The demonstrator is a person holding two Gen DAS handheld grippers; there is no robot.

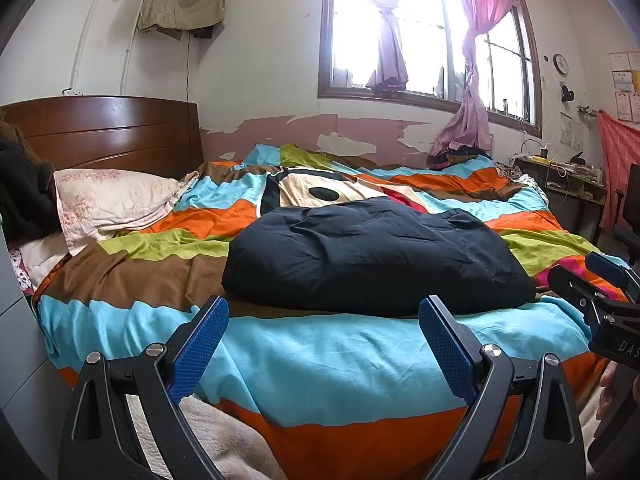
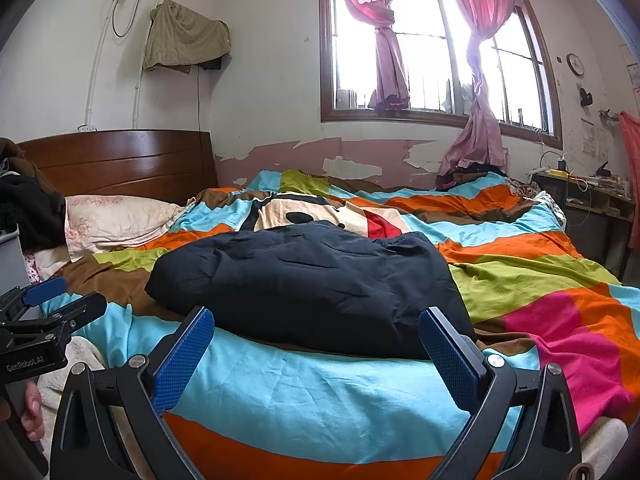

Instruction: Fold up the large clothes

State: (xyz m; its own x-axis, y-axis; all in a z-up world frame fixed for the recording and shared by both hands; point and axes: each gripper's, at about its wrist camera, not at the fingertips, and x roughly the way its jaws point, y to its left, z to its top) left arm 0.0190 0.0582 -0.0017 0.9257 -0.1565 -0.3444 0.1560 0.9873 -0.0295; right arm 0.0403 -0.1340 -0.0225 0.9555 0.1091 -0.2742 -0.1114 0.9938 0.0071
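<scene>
Both hand-held grippers, left (image 1: 324,344) and right (image 2: 316,352), hover with jaws spread wide and empty just short of the one dark garment (image 1: 372,256), which lies as a compact folded bundle on the bed (image 1: 320,360), so folding looks essentially finished.

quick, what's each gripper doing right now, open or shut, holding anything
Left gripper: open, holding nothing, short of the dark folded garment on the bed.
Right gripper: open, holding nothing, also short of it.
</scene>
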